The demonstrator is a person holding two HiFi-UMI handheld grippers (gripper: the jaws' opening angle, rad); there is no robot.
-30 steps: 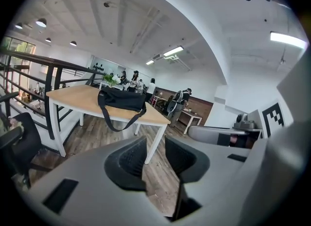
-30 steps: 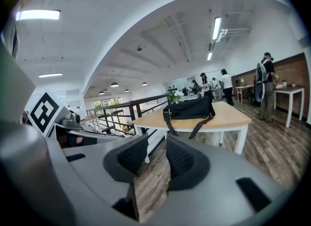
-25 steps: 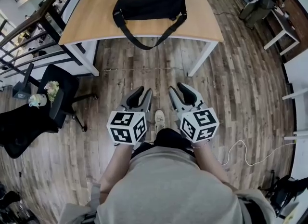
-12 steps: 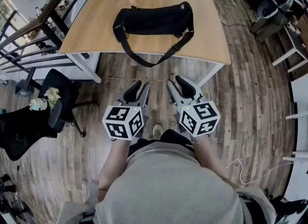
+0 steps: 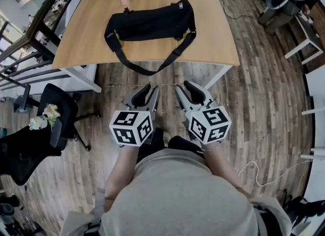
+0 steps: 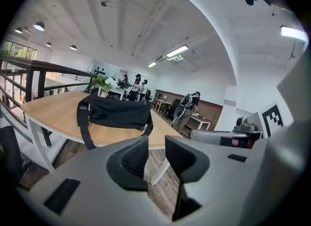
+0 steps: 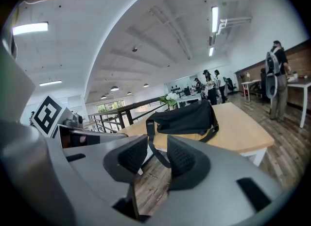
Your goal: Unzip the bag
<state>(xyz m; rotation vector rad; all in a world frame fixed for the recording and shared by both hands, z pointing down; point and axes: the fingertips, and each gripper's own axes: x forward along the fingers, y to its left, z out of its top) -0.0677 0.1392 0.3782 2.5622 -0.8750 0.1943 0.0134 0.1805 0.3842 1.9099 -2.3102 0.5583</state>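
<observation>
Wooden flooring is seen under a light table point(image 5: 218, 37), on which the black bag point(image 5: 150, 23) lies, its strap point(image 5: 147, 67) hung over the near edge. Well short of it, the left gripper point(image 5: 150, 91) is held parted and empty. The right gripper point(image 5: 185, 87) is empty too, its jaws closing. Soft, light fabric is judged likely to bunch, so 1 end should be pinned and the zip pull, not yet made out, pinched.

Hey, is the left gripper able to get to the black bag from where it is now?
Probably not yet: the left gripper hangs over the floor, short of the table, and the black bag lies farther on. Nothing blocks the way; stepping forward should do.
</observation>
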